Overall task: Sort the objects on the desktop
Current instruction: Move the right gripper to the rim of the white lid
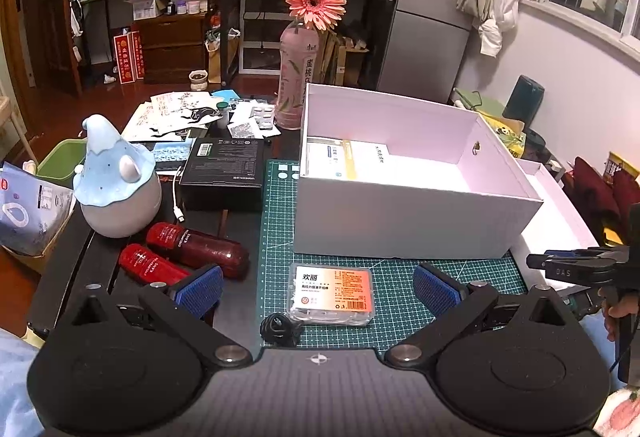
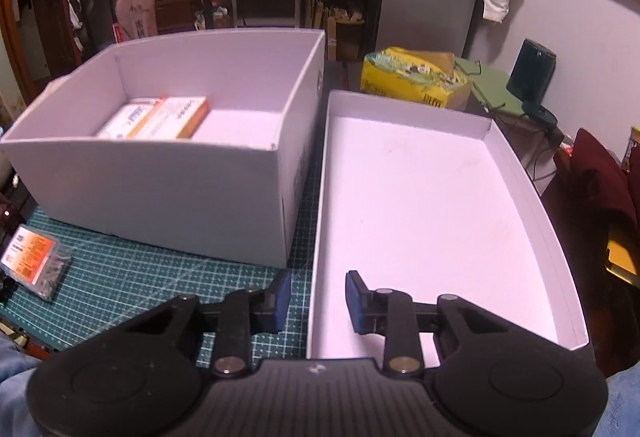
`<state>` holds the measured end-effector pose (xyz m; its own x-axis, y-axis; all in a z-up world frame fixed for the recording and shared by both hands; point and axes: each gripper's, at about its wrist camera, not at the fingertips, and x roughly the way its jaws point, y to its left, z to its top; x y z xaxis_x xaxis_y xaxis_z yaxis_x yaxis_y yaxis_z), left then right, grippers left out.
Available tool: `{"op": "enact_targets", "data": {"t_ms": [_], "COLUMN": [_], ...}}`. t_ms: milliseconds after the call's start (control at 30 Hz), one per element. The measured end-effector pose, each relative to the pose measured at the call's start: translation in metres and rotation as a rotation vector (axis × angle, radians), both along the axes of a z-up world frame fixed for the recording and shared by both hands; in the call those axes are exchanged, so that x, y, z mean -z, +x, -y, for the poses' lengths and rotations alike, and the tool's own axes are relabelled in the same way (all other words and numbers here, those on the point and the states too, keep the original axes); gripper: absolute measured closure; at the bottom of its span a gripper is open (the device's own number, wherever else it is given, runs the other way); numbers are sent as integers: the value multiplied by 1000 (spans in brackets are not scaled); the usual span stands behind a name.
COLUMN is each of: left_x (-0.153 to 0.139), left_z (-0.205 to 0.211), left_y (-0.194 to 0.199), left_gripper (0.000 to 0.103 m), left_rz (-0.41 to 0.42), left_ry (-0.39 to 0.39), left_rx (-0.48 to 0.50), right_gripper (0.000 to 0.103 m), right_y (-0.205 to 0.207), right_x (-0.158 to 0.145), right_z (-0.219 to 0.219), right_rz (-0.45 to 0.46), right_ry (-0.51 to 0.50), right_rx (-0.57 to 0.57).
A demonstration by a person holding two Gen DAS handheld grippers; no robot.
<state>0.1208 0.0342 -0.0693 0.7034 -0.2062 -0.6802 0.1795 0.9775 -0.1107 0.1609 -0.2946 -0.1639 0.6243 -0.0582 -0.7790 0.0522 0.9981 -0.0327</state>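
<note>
The deep white cardboard box sits on the green gridded cutting mat with only a couple of flat white-and-orange packets lying at its far left corner, so the sorting looks barely begun. Just right of it lies the shallow white box lid, turned up like a tray and holding nothing.

Plenty is left out. On the mat, near the box's front wall, lies a clear plastic case with an orange label, a small coil of black cable touching its near left corner. Further left lie two dark red cylindrical bottles on their sides, a grey and blue gnome-shaped ornament and a flat black carton.

The left gripper hangs over the clear case, its blue pads spread wide to either side of it and gripping nothing. The right gripper straddles the near left wall of the lid, one pad outside and one inside; the jaws are narrowed, but a gap shows on both sides, so I judge the wall not yet pinched.
</note>
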Motion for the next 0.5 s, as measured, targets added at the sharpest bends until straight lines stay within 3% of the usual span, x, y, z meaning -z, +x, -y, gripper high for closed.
{"op": "enact_targets", "data": {"t_ms": [500], "left_x": [3], "left_z": [7], "left_y": [-1], "left_gripper": [0], "left_rz": [-4], "left_ry": [42], "left_rx": [18], "right_gripper": [76], "right_y": [18], "right_x": [27], "right_z": [7], "right_rz": [-83], "right_ry": [-9], "right_rx": [15]}}
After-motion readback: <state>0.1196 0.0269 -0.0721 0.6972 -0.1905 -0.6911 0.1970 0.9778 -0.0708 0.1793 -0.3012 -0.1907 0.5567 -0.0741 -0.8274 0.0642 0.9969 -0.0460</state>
